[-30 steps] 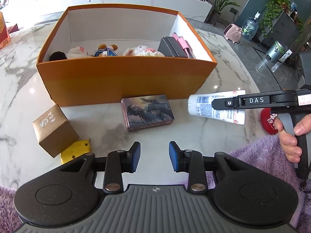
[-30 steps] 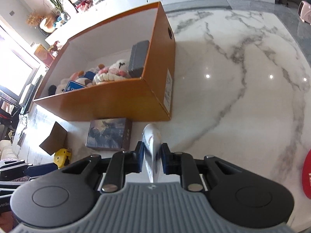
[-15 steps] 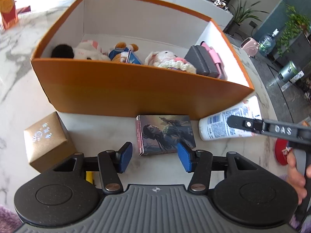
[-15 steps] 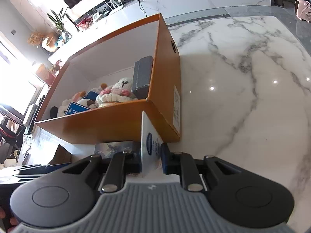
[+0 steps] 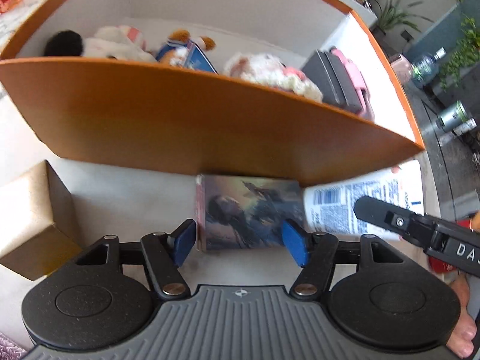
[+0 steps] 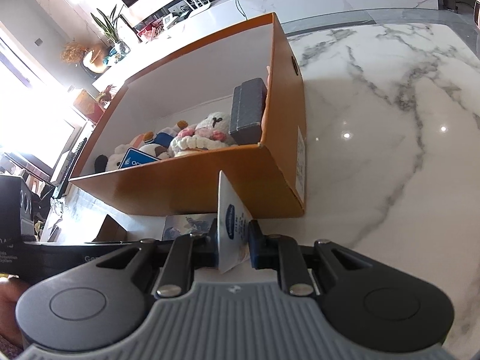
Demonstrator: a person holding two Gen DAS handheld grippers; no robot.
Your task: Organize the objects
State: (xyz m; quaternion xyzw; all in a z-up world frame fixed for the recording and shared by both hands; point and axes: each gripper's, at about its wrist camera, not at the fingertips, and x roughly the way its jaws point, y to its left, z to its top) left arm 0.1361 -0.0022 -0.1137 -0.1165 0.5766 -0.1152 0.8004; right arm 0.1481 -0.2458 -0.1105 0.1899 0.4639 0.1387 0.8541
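Left gripper (image 5: 240, 241) spread wide, blue fingers (image 5: 183, 241) flanking an illustrated card box (image 5: 249, 210) lying flat on the marble table (image 6: 390, 150), long axis across the view, just before the orange box (image 5: 180, 126). Right gripper (image 6: 232, 241) clamped on a white lotion tube (image 6: 231, 219), long axis pointing toward the orange box's near corner. Inside the box: plush toys (image 6: 204, 135) and a dark case (image 6: 249, 111). Tan carton (image 5: 33, 219) at left.
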